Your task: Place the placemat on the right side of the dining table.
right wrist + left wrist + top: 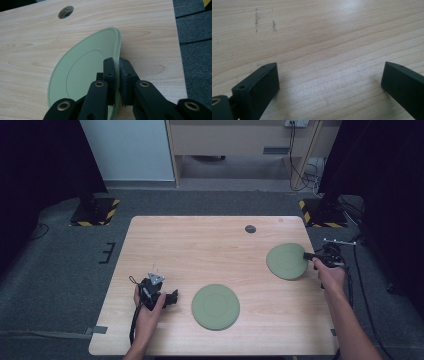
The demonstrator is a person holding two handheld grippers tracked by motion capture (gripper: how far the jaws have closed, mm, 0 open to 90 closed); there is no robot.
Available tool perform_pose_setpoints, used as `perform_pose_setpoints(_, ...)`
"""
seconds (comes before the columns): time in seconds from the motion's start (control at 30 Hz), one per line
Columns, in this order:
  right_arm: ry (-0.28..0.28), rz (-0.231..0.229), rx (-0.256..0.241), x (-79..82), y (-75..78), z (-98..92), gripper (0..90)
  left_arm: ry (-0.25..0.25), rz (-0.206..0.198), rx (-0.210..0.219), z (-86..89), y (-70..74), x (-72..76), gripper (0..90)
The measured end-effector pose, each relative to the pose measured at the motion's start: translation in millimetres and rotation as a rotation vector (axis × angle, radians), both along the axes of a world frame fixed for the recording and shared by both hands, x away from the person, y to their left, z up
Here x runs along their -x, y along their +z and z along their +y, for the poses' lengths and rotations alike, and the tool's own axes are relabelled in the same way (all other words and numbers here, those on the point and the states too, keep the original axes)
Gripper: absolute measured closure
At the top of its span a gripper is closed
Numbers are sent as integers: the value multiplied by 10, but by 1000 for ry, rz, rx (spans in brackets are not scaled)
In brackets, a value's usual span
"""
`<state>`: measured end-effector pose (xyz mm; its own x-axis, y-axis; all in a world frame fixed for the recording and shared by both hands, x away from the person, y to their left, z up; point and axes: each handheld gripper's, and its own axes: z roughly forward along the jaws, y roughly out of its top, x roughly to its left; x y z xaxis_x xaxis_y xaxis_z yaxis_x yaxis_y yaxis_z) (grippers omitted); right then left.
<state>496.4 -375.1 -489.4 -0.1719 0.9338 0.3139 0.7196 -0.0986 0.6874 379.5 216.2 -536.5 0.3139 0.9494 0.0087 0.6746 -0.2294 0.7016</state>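
Two plates: right tool (117,75) grips one plate (82,72) (tilted).

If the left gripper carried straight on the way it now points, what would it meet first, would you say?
Probably the green plate lying flat near the table's front edge. The left gripper points toward it with open jaws, and bare wooden table lies between them. Its height above the wood is hard to judge, so it might slide onto the rim.

Round, flat, pale green plate (286,261) with a faint inner ring, near the table's right edge, tilted with its right rim pinched and its far edge lifted off the wood. Seen along the jaws in the right gripper view (82,75), standing slanted, thin rim edge-on, lower left side toward the wood.
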Motion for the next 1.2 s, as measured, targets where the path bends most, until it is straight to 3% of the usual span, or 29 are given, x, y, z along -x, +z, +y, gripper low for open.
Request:
perform_pose_setpoints(0.73,-23,31,-18,5,-140,-93,826,0,0,0,0,0,0,12)
perform_pose_setpoints(1.2,-29,30,-4,5,-181,-104,810,0,0,0,0,0,0,12)
